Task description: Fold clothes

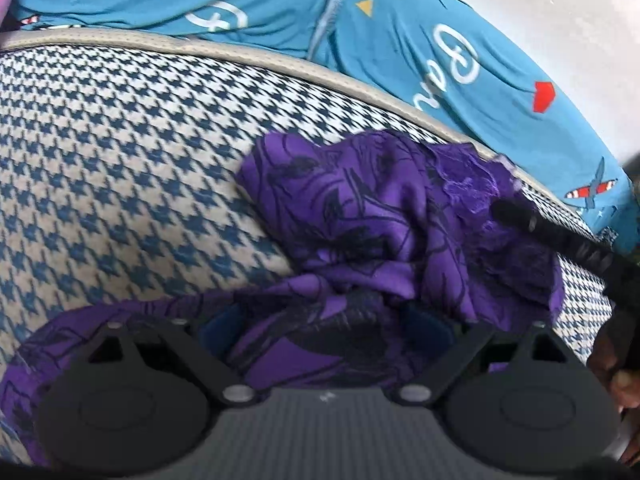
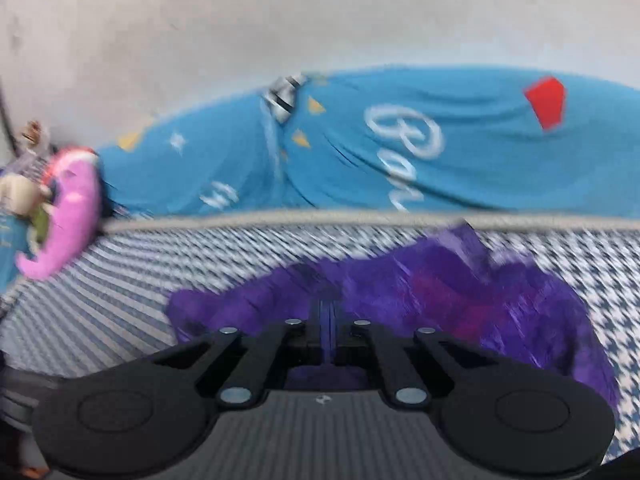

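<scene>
Left wrist view: purple garment [image 1: 384,216] lies bunched on the houndstooth cushion [image 1: 120,152], near its far right edge, with a lacy patch on the right side. Left gripper [image 1: 328,320] has its fingers spread wide, and purple cloth drapes between and over them; whether it pinches any cloth cannot be told, since the fingertips are buried under the folds. Right gripper's finger [image 1: 560,236] comes in from the right and sits on the lacy part.

Right wrist view: blurred, so there is motion. Right gripper [image 2: 329,320] is clenched, fingers almost together with a thin strip of purple garment [image 2: 460,300] caught between them, so it likely holds an edge to lift or drag it for a fold. Garment spreads to the right of the fingers, crumpled, not flat and not in a neat fold. Gripping from two sides probably serves to spread it out or bring one side over.

Blue fabric [image 2: 440,152] hangs behind the cushion, against a pale wall [image 2: 280,20]. White script on it reads roughly "Bon"; the rest is cut off by folds. Print also has yellow triangles, a red shape and a small plane. Pink plush toy [image 2: 68,208] sits far left. No brand label readable.
</scene>
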`<action>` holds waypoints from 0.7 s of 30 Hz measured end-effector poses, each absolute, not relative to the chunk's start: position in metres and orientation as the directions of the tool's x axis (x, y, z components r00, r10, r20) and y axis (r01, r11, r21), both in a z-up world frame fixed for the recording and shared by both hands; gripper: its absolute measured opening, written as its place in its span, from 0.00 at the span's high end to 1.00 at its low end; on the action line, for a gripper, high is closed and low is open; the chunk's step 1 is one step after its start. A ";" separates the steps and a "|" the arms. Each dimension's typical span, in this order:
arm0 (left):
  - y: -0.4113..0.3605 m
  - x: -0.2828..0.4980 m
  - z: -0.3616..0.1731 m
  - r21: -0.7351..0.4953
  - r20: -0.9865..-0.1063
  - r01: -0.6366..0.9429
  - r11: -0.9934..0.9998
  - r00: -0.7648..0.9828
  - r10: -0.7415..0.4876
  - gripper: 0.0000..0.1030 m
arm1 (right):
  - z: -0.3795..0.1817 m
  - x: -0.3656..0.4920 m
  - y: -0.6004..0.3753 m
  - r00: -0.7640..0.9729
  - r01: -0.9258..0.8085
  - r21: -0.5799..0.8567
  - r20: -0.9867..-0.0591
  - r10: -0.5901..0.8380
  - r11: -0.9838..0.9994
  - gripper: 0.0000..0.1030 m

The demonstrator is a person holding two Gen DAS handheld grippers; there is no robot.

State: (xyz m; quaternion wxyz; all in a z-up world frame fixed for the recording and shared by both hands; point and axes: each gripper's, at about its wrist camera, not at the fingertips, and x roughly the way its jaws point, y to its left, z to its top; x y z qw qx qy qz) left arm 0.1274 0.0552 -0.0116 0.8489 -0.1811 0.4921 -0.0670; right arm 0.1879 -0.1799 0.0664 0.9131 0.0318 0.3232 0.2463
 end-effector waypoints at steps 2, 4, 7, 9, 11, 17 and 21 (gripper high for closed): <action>0.058 0.124 -0.009 -0.381 -0.810 -0.068 0.922 0.506 -0.297 0.10 | 0.075 0.184 -0.176 0.657 -0.483 0.240 -0.536 0.530 0.842 0.90; 0.061 0.120 -0.006 -0.389 -0.808 -0.072 0.919 0.506 -0.302 0.11 | 0.081 0.180 -0.167 0.634 -0.539 0.251 -0.507 0.584 0.804 0.86; 0.065 0.114 -0.003 -0.400 -0.806 -0.078 0.913 0.505 -0.310 0.10 | 0.080 0.176 -0.147 0.581 -0.618 0.243 -0.500 0.643 0.747 0.74; 0.068 0.110 0.000 -0.407 -0.804 -0.081 0.910 0.504 -0.315 0.10 | 0.078 0.172 -0.130 0.552 -0.660 0.214 -0.513 0.657 0.721 0.72; 0.071 0.106 0.004 -0.398 -0.807 -0.083 0.914 0.506 -0.305 0.09 | 0.074 0.165 -0.117 0.529 -0.693 0.182 -0.530 0.663 0.698 0.71; 0.086 0.093 0.019 -0.271 -0.823 -0.094 0.958 0.539 -0.180 0.07 | 0.064 0.155 -0.093 0.508 -0.733 0.113 -0.565 0.650 0.671 0.62; 0.092 0.092 0.019 -0.227 -0.835 -0.097 0.969 0.531 -0.143 0.06 | 0.059 0.156 -0.083 0.522 -0.734 0.067 -0.582 0.624 0.676 0.61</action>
